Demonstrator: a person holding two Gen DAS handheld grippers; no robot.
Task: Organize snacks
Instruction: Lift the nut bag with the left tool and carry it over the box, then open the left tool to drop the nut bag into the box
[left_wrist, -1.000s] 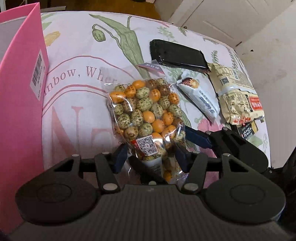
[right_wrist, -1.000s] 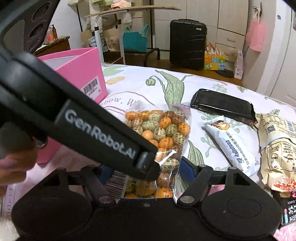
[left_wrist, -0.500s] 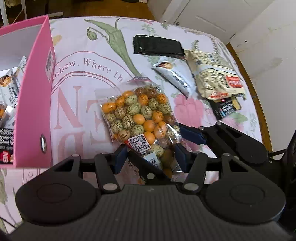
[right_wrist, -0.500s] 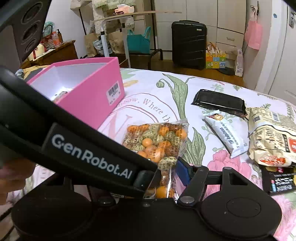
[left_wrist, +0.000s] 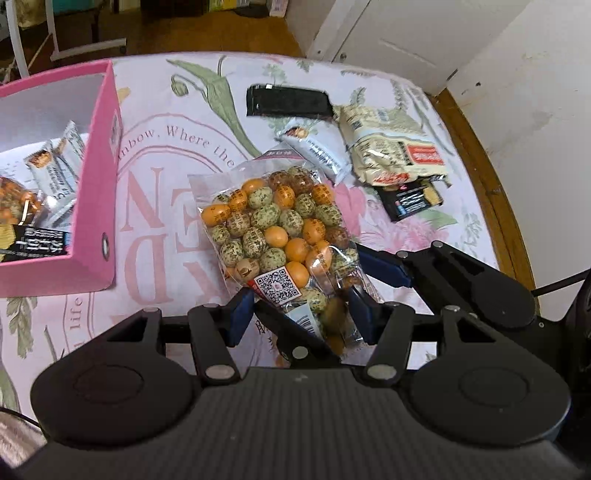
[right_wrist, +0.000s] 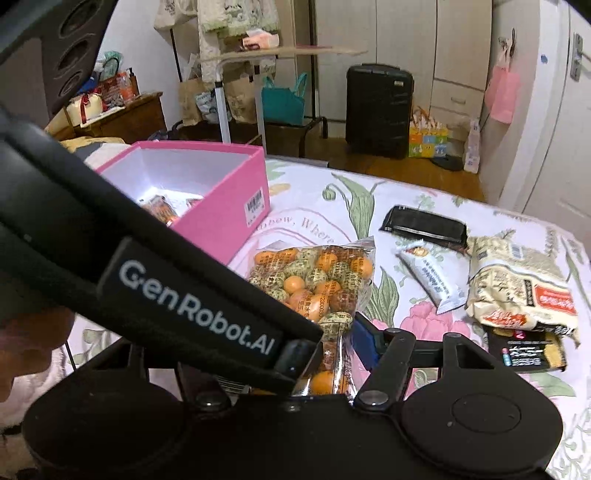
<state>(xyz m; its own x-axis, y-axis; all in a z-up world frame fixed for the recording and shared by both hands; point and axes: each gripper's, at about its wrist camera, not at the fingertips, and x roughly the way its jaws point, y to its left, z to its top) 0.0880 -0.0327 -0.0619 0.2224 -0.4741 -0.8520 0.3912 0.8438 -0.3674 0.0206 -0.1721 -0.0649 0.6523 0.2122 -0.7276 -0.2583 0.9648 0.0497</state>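
Both claws, left claw (left_wrist: 295, 314) and right claw (right_wrist: 332, 350), clamped on candy bag (left_wrist: 277, 229), lifted toward part-filled pink box (left_wrist: 98, 192); four packets left on bed (left_wrist: 166, 147).

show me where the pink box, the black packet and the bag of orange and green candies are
pink box (right_wrist: 221, 214), right wrist view, on its outer side wall.
black packet (left_wrist: 288, 100), left wrist view, middle of the wrapper.
bag of candies (left_wrist: 273, 221), left wrist view, on the candies.

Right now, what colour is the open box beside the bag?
Pink outside, white inside: the box, best seen in the right wrist view.
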